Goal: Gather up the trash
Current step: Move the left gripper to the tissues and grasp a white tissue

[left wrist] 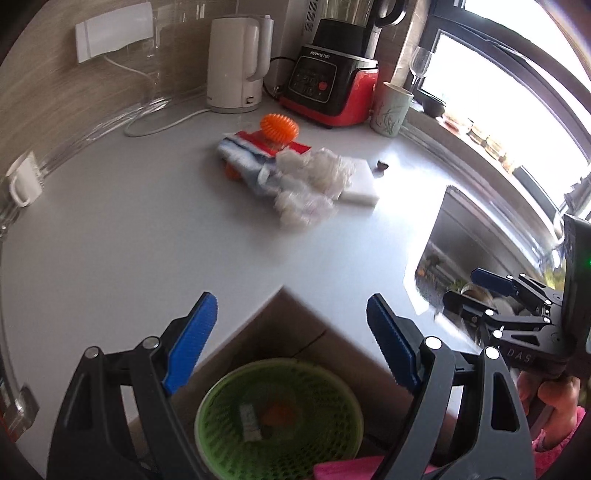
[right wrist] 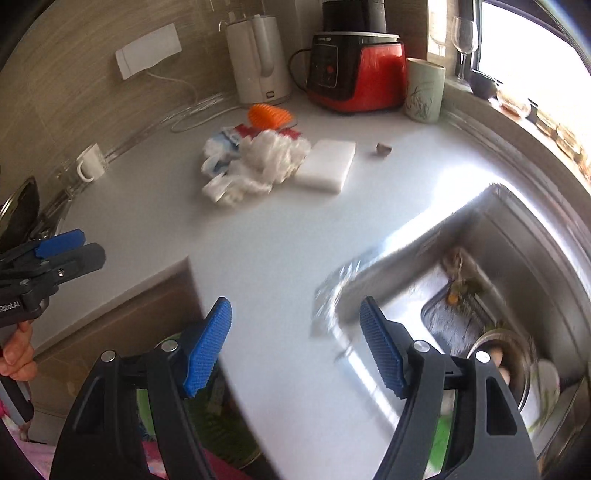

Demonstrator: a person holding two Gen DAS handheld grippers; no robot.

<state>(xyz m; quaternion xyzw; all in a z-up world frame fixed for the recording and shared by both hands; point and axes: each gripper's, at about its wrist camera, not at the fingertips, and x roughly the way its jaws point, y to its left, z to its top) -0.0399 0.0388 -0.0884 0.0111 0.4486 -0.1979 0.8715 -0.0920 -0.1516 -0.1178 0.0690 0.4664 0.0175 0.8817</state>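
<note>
Both jaws released, empty: left hand-held gripper [left wrist: 291,339], right hand-held gripper [right wrist: 295,347]; crumpled plastic [left wrist: 310,184] well ahead on desk [left wrist: 147,240] could snag cloth [left wrist: 243,155] beneath.

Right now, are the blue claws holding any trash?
No. The left gripper and right gripper are both open and empty. The crumpled plastic lies on the counter.

blender [left wrist: 354,22]: jug cut off at top edge
green basket [left wrist: 279,417]: contents blurred, lower rim behind gripper arms
sink [right wrist: 480,295]: debris at right smeared, unidentifiable
brown scrap [right wrist: 383,149]: too small to tell
</note>
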